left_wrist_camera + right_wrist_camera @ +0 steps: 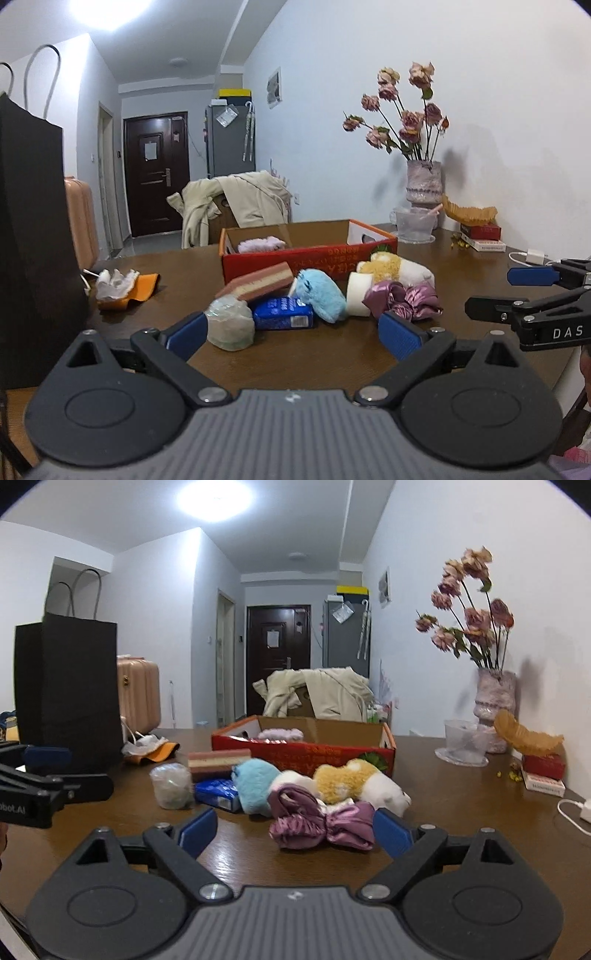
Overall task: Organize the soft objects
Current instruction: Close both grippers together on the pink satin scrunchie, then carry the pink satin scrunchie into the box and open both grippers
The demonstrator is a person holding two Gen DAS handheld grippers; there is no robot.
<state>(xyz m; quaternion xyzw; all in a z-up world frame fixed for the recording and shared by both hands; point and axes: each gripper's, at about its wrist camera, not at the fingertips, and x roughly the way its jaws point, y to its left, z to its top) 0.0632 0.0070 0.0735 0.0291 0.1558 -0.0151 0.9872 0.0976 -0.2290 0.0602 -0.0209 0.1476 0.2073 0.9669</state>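
Observation:
A pile of soft things lies on the brown table in front of a red cardboard box [325, 258] [295, 754], which has a pink fluffy item [260, 243] inside. The pile holds a plastic-wrapped ball [231, 325], a blue pack [282, 314], a pink-and-cream sponge [258, 284], a light blue plush [321, 297] [255, 782], a yellow-and-white plush [354, 781] and a purple satin scrunchie [321, 823] [404, 300]. My left gripper [293, 332] [74, 771] is open, its left pad beside the wrapped ball. My right gripper [295, 830] [491, 291] is open, with the scrunchie lying between its fingertips.
A tall black paper bag [33, 240] stands at the left edge of the table. An orange cloth with crumpled white plastic [125, 286] lies beside it. At the back right are a vase of dried roses [495, 701], a clear bowl [463, 744], small boxes [545, 775] and a white charger cable [576, 812].

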